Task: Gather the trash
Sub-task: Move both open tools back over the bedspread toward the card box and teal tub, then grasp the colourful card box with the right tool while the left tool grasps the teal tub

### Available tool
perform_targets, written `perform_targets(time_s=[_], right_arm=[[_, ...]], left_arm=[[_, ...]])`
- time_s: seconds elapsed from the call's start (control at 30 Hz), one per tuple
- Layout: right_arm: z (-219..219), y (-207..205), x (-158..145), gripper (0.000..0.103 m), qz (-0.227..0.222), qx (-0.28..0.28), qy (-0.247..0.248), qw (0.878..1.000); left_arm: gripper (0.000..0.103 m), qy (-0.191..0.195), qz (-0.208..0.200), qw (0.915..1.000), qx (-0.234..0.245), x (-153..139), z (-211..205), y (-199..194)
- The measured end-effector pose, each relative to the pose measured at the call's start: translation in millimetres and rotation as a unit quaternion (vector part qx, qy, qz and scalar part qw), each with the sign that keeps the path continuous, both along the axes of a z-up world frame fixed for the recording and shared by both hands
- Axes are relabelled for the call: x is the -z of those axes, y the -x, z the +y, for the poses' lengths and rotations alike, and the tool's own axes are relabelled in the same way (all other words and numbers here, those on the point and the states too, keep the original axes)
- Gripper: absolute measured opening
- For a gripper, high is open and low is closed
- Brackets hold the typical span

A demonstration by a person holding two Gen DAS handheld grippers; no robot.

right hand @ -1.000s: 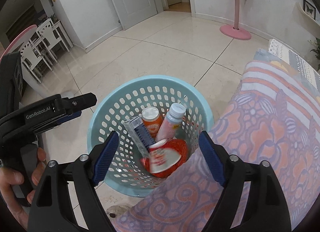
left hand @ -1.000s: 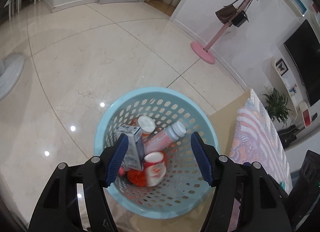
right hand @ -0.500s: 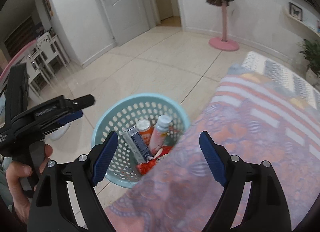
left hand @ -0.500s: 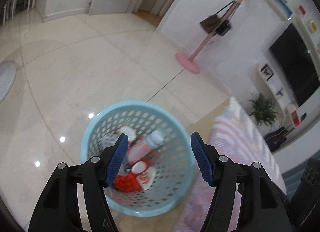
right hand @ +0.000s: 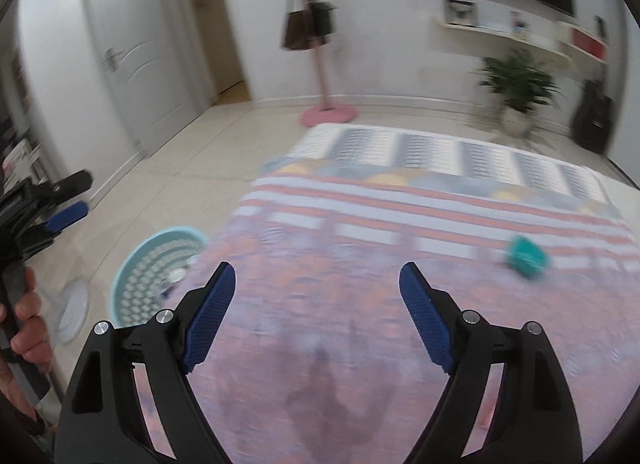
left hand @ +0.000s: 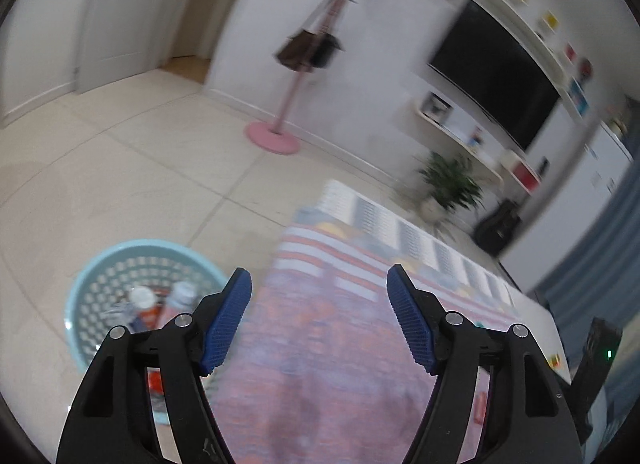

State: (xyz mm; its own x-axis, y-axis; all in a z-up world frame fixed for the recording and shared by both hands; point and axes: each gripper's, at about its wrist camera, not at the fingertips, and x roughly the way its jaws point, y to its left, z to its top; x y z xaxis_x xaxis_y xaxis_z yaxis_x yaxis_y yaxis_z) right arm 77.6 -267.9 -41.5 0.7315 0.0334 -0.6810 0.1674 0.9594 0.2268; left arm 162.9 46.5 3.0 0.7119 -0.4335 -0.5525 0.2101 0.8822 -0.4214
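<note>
Both grippers had swung up and away from the basket (left hand: 86, 276) since a second before, when they hung straight over it; now each pointed out across the patterned cloth (right hand: 400, 224). Left gripper (left hand: 319, 320) was level over the cloth's near left edge, its blue pads (left hand: 226, 324) wide apart with nothing between them. Right gripper (right hand: 316, 318) sat likewise over the cloth, jaws spread and empty. From the right wrist view, the left gripper showed at the left edge, gripped by the person's hand (right hand: 24, 324) and held out above the floor.

Beside the cloth's left edge, the basket stood on the floor with bottles (left hand: 182, 294) and other trash inside, blurred. A teal object (right hand: 526, 252) lay near the cloth's right edge, well apart from both grippers; its shape was too smeared to tell. Behind stood a pink coat stand (left hand: 280, 120) and a plant (right hand: 516, 84).
</note>
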Motion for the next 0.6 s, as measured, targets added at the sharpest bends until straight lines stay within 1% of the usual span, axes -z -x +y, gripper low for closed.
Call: perform_targets(time_s=[0.07, 0.2, 0.33, 0.5, 0.6], right_arm=[[-21, 15, -1, 0.082, -0.003, 0.019, 0.007, 1.0], [-65, 49, -2, 0.086, -0.011, 0.056, 0.022, 0.998], [-95, 76, 4, 0.088, -0.012, 0.075, 0.038, 0.996], [-123, 100, 18, 0.089, -0.001, 0.07, 0.058, 0.996], [-133, 104, 31, 0.089, 0.011, 0.062, 0.063, 0.996]], left_arm=[[0.069, -0.012, -0.006, 0.9995, 0.029, -3, -29, 7], [0.071, -0.033, -0.015, 0.9967, 0.072, -5, -76, 21], [0.073, -0.038, -0.015, 0.9939, 0.102, -3, -108, 29], [0.073, -0.042, -0.017, 0.9899, 0.135, -4, -150, 38], [0.073, -0.05, -0.017, 0.9866, 0.154, -2, -174, 45]])
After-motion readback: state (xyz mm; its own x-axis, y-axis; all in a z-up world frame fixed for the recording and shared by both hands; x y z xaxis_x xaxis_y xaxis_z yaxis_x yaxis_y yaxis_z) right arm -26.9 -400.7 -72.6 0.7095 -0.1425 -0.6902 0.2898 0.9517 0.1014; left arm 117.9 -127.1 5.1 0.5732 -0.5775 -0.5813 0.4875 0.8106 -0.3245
